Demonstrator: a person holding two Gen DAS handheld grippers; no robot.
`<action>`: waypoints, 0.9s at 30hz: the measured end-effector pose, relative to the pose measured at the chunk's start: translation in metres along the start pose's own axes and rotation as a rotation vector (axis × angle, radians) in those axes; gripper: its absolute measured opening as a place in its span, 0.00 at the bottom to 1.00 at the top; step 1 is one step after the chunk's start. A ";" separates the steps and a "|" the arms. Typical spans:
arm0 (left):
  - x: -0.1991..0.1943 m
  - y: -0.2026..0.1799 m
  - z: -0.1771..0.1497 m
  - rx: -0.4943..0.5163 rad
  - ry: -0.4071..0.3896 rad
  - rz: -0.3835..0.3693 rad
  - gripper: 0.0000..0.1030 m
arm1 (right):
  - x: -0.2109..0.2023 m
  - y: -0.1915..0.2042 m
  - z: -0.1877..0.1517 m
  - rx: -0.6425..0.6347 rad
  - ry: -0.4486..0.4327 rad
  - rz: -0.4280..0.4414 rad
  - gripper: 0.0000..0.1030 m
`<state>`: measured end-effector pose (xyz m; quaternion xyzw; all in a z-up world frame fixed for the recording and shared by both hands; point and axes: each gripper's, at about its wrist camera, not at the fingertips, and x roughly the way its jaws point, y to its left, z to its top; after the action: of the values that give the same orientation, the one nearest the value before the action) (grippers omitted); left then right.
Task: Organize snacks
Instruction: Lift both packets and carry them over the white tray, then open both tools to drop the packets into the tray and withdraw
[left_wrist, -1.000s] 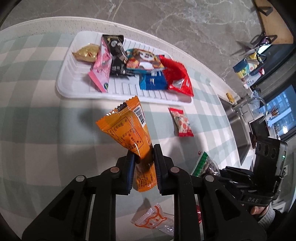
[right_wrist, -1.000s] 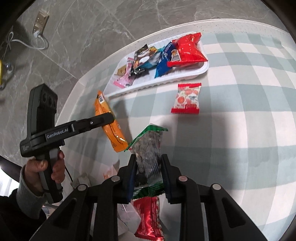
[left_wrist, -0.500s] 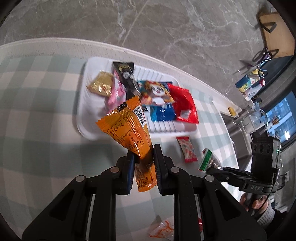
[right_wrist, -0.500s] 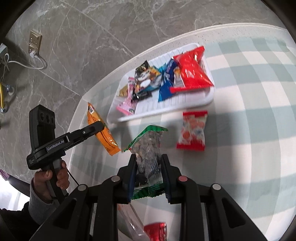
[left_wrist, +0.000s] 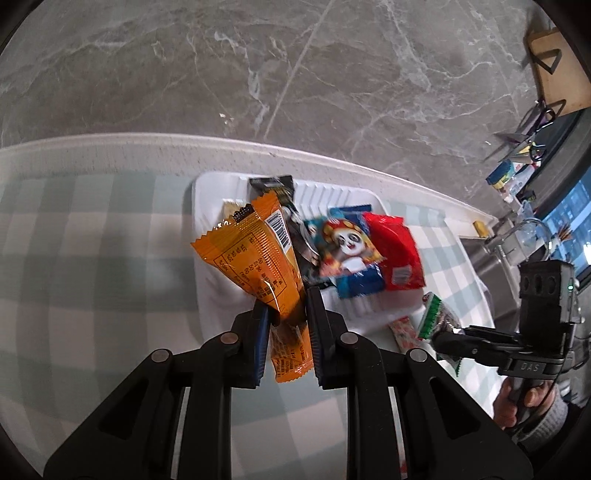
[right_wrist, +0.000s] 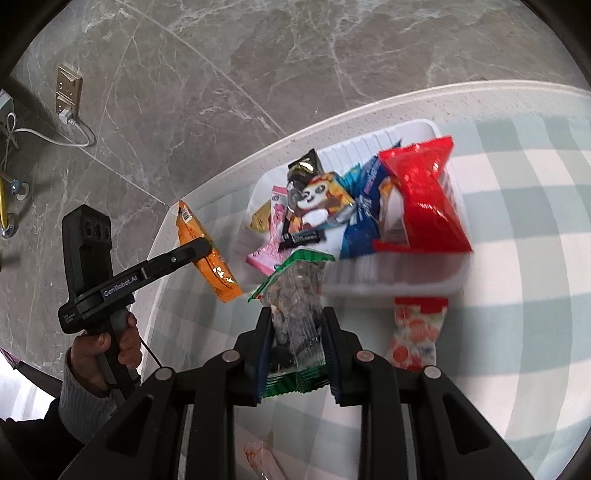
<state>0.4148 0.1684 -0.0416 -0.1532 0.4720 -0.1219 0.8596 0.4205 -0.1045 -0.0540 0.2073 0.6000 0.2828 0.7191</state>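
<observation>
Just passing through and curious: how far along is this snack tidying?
Well along, it seems. Several packets already lie in the white tray, including a red bag and a panda packet. In hand: the left tongs grip an orange packet; the right tongs grip a green-edged clear packet. A red-and-white packet is left on the checked cloth.

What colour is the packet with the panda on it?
The panda packet is mostly orange and teal, with a black-and-white panda face. The right wrist view shows it best.
</observation>
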 end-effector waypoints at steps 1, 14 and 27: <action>0.002 0.003 0.004 0.009 0.001 0.007 0.17 | 0.002 0.001 0.001 -0.002 0.000 0.002 0.27; 0.039 0.012 0.019 0.083 0.054 0.084 0.17 | 0.027 0.005 0.017 -0.010 0.014 0.007 0.27; 0.056 0.019 0.020 0.076 0.056 0.152 0.21 | 0.037 0.010 0.070 -0.031 -0.034 -0.013 0.27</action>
<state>0.4626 0.1691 -0.0825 -0.0808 0.5010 -0.0786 0.8581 0.4916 -0.0696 -0.0621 0.1972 0.5845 0.2839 0.7341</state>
